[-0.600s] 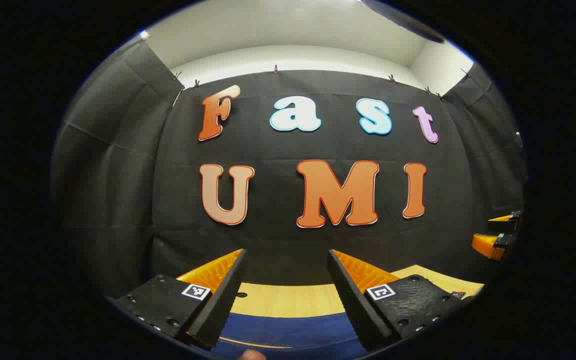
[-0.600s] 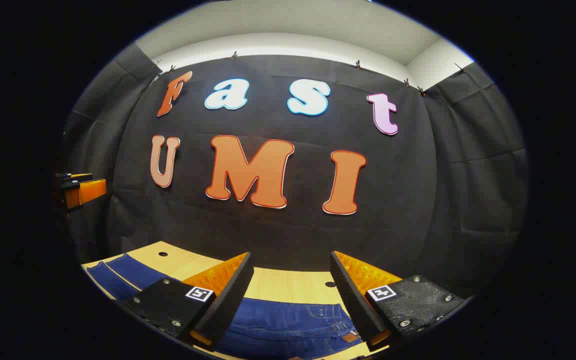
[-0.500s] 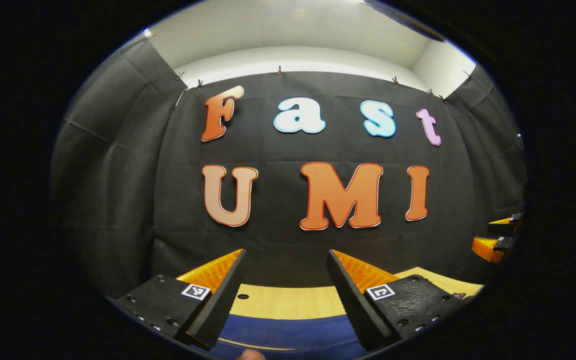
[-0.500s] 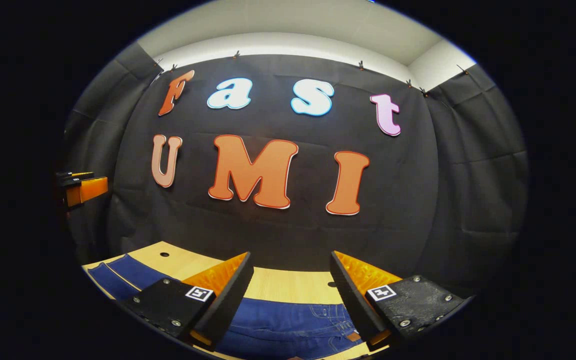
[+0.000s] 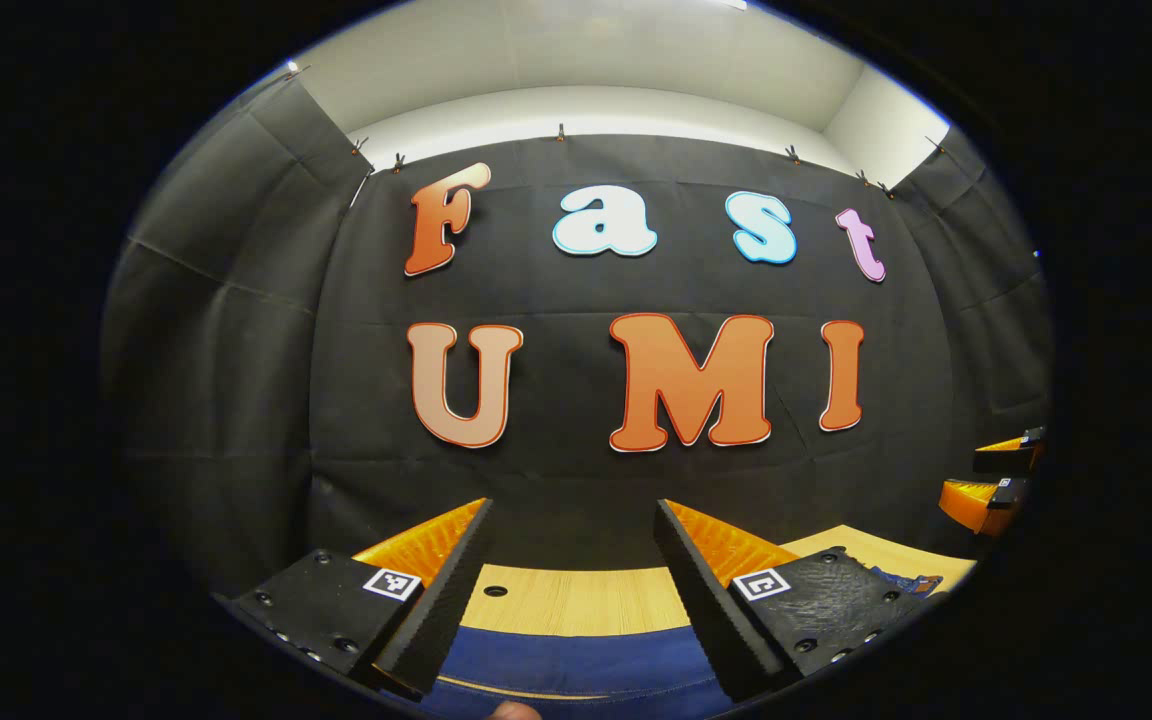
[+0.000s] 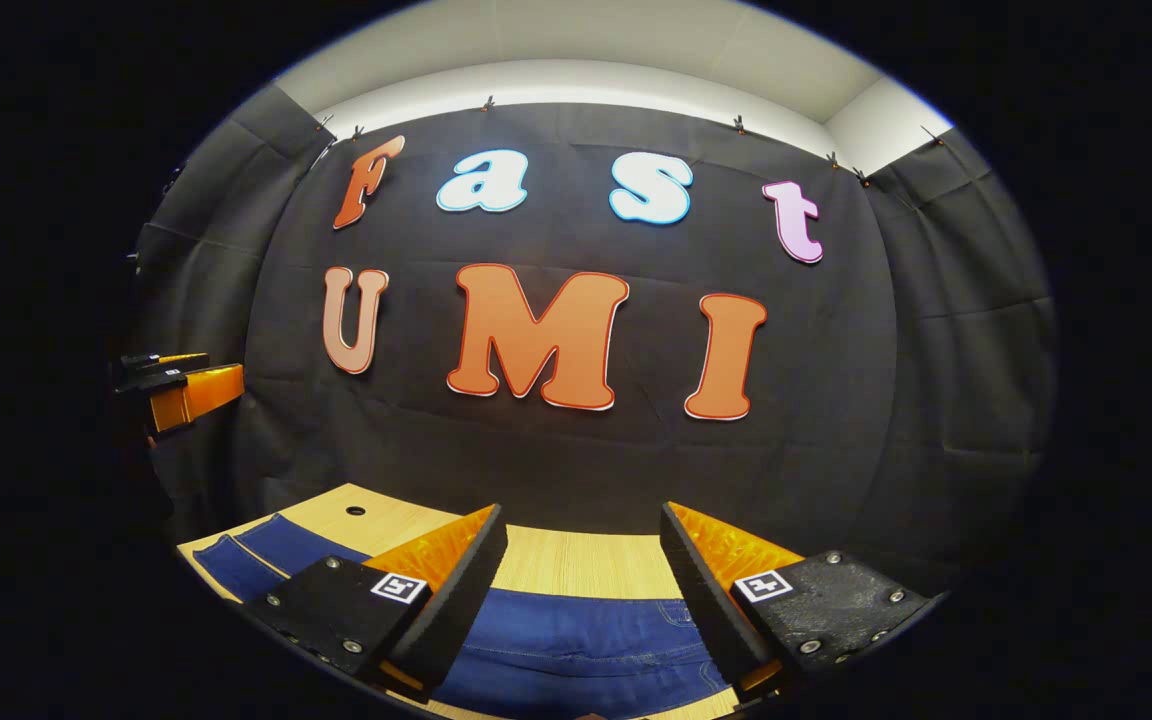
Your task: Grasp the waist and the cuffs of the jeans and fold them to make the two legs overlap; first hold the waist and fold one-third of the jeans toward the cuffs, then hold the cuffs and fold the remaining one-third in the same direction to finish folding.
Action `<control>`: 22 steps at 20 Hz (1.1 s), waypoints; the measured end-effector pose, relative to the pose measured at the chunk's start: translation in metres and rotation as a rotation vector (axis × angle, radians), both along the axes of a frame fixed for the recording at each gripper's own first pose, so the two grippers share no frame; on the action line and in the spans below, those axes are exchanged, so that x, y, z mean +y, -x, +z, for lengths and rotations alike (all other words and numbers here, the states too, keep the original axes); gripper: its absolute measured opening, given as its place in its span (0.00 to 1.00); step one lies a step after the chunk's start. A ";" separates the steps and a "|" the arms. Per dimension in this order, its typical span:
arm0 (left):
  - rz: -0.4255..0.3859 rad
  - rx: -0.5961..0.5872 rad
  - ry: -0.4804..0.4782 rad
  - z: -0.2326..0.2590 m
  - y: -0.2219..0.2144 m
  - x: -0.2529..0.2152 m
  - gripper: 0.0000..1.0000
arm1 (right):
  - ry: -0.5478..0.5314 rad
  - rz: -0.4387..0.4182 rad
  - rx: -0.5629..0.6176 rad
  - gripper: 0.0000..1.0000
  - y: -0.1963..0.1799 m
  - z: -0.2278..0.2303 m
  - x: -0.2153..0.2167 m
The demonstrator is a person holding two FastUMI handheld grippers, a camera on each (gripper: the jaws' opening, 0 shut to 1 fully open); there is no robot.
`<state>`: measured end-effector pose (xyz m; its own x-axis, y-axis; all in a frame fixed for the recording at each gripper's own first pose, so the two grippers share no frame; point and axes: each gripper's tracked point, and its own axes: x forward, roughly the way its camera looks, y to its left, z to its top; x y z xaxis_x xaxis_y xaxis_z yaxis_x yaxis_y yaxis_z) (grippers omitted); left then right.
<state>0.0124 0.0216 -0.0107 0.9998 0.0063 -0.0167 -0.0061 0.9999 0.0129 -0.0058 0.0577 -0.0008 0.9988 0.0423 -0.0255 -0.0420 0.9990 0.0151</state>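
Note:
Dark blue jeans [image 6: 576, 650] lie flat on the wooden table [image 6: 576, 560], legs reaching away to the left with the cuffs [image 6: 241, 560] near the table's left end. My right gripper [image 6: 581, 510] hovers open above the denim, nothing between its fingers. My left gripper [image 5: 571, 510] is also open and empty, above a stretch of blue jeans [image 5: 576, 665]. A small piece of the jeans with a brown patch [image 5: 911, 580] peeks out past its right finger. Each gripper shows at the edge of the other's view: right gripper [image 5: 996, 480], left gripper [image 6: 181, 385].
The light wooden table [image 5: 576, 600] has small round holes [image 5: 496, 591] and runs up to the black cloth wall [image 5: 576, 480] close behind it. Cloth side walls close in left and right.
The right gripper's view has turned slightly to the left, and the waist pockets have slipped out below it. The left gripper has barely moved. Both stay open.

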 end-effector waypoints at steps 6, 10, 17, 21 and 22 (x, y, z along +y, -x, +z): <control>0.031 -0.013 -0.036 0.002 -0.002 0.006 0.97 | 0.011 -0.020 -0.006 0.96 -0.005 0.000 -0.014; 0.071 0.005 -0.082 -0.014 -0.001 0.012 0.97 | 0.011 -0.038 0.033 0.96 -0.012 -0.017 -0.029; 0.146 0.068 -0.140 -0.048 0.004 0.047 0.99 | 0.077 -0.093 0.091 0.96 -0.024 -0.045 -0.068; 0.186 0.149 -0.130 -0.077 0.013 0.073 1.00 | 0.066 -0.103 0.157 0.96 -0.028 -0.070 -0.085; 0.205 0.181 -0.116 -0.086 0.017 0.082 0.99 | 0.056 -0.100 0.182 0.96 -0.029 -0.078 -0.088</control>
